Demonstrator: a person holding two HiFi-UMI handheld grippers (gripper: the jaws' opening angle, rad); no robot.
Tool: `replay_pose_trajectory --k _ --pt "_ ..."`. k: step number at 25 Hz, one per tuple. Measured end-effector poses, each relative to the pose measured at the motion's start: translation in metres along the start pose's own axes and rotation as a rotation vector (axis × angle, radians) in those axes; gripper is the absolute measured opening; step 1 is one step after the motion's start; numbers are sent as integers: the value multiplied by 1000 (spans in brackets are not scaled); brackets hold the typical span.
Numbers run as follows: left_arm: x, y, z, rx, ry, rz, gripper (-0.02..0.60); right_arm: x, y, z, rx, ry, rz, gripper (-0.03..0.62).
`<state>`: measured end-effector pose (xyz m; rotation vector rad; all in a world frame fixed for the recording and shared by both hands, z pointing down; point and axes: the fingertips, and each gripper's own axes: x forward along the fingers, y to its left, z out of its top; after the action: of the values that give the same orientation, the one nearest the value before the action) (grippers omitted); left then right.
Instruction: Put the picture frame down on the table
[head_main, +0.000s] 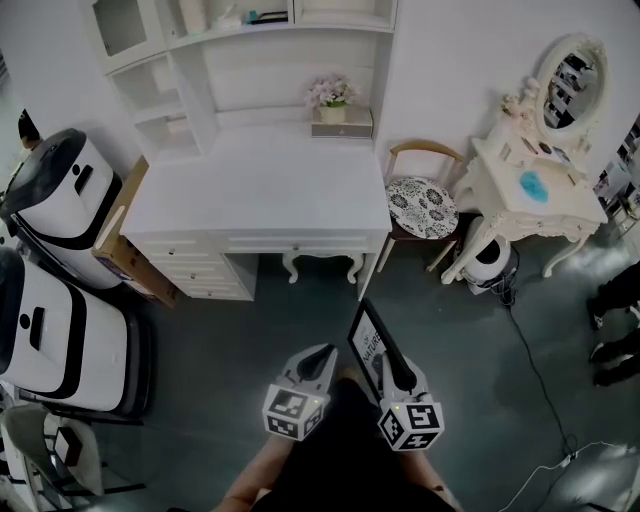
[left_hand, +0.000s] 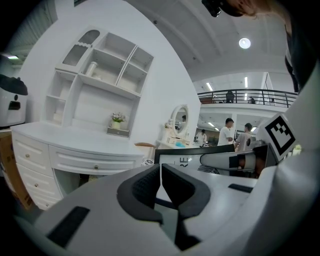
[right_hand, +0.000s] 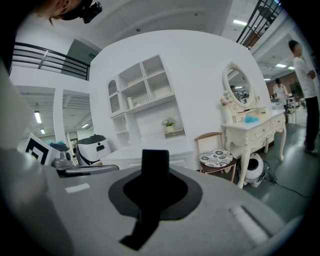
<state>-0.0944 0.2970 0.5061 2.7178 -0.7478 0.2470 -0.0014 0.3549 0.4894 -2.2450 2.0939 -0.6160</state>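
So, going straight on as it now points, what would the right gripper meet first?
Probably the white desk with drawers, near its front edge, with the held black picture frame touching first; depth is unclear.

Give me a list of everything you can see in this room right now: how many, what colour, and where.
desk with shelf hutch: one, white, centre, against the wall
flower pot: one, pink blooms, at the back of the desk
chair: one, wooden, black-and-white cushion, right of the desk
dressing table: one, cream, far right
oval mirror: one, cream frame, on the dressing table
machines: two, white and black, left edge
cardboard box: one, brown, beside the desk's left end
cable: one, black, on the floor at right
picture frame: one, black, held upright
left gripper: one, grey, bottom centre, shut, empty
right gripper: one, grey, bottom centre, shut on the picture frame
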Motion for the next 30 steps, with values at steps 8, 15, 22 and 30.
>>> replay_pose_trajectory --k 8,15,22,30 --pt "31 3 4 4 19 -11 20 20 -24 10 32 4 -14 14" --pt "52 15 12 -1 24 3 20 44 -36 20 39 12 -7 14" --pt "70 28 18 -11 28 21 20 68 -44 29 36 21 11 14" --pt "96 40 25 -15 32 35 20 95 -56 39 30 27 26 14"
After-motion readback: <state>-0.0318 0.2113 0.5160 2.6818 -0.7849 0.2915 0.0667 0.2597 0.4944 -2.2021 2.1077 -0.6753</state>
